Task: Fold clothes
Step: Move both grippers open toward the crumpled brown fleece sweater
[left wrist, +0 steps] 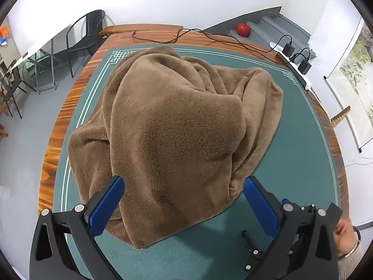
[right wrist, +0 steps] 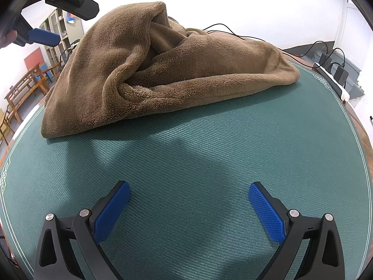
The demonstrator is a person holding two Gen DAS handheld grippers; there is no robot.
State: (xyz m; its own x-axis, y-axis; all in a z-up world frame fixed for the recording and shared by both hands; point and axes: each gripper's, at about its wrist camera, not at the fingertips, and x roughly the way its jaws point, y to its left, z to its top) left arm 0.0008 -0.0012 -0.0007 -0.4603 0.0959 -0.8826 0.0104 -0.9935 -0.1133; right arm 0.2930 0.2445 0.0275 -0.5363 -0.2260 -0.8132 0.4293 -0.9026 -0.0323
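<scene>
A brown fleece garment lies crumpled in a heap on the green mat. My left gripper hovers above its near edge, wide open, blue pads on either side of the cloth, nothing pinched. In the right wrist view the same heap sits farther back on the mat. My right gripper is open and low over bare mat, well short of the garment. The left gripper's blue finger shows at the upper left of that view, above the heap.
The mat covers a wooden table. Black cables and a white power strip with black adapters lie along the far right edge. Chairs and a red ball are on the floor beyond. A hand shows at lower right.
</scene>
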